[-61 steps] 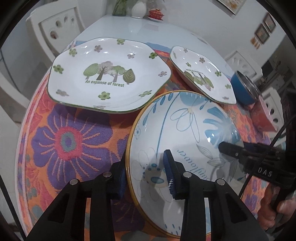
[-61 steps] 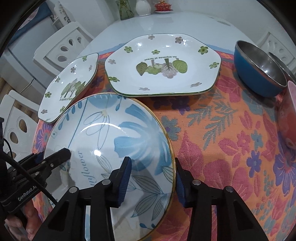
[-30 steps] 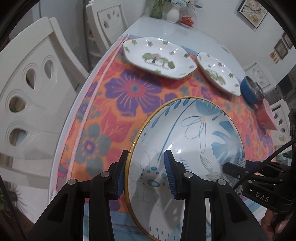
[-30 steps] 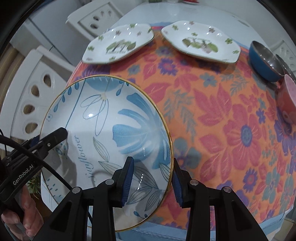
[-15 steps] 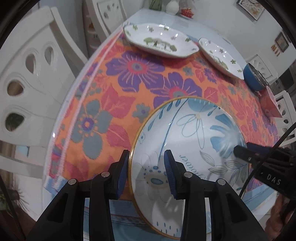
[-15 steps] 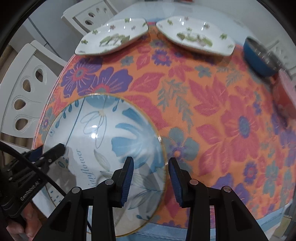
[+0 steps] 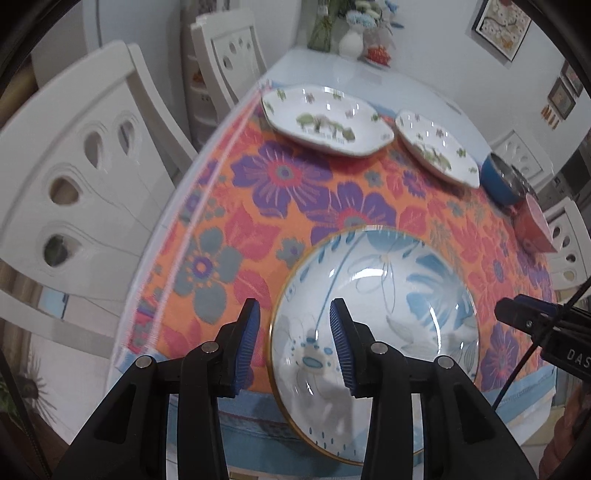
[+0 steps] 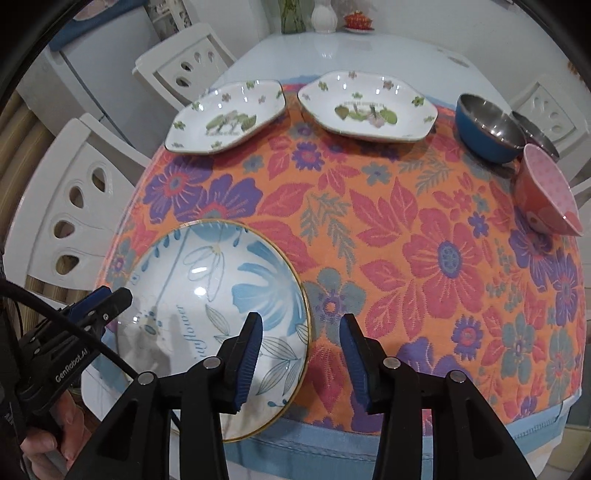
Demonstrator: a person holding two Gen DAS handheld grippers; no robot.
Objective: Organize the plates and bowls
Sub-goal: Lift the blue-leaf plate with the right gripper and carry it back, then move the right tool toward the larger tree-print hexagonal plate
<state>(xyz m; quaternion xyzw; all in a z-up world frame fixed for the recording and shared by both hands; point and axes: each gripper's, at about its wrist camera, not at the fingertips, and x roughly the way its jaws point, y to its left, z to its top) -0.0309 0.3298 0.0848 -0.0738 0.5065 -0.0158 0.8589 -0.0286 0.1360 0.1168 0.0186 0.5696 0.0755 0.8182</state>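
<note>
Both grippers point steeply down at the near edge of the table, one on each side of the blue-flowered plate (image 8: 218, 306); the plate lies on the floral tablecloth (image 8: 406, 258), its near rim jutting past the table edge. The left gripper (image 7: 294, 338) has just been opening – its jaws straddle the plate's left rim with clear gaps, pads off the china; the right gripper (image 8: 301, 352) has likewise just been opening, the right rim between its parted jaws, untouched. Only the right wrist view shows the hand (image 8: 48, 448) around the left gripper's handle, plus the pink bowl (image 8: 546, 195) from the side and a second steel bowl behind the blue bowl (image 8: 487, 127); the left wrist view alone shows the framed picture (image 7: 502, 27) – and both show the two white forest plates (image 8: 229, 116) at the far edge.
</note>
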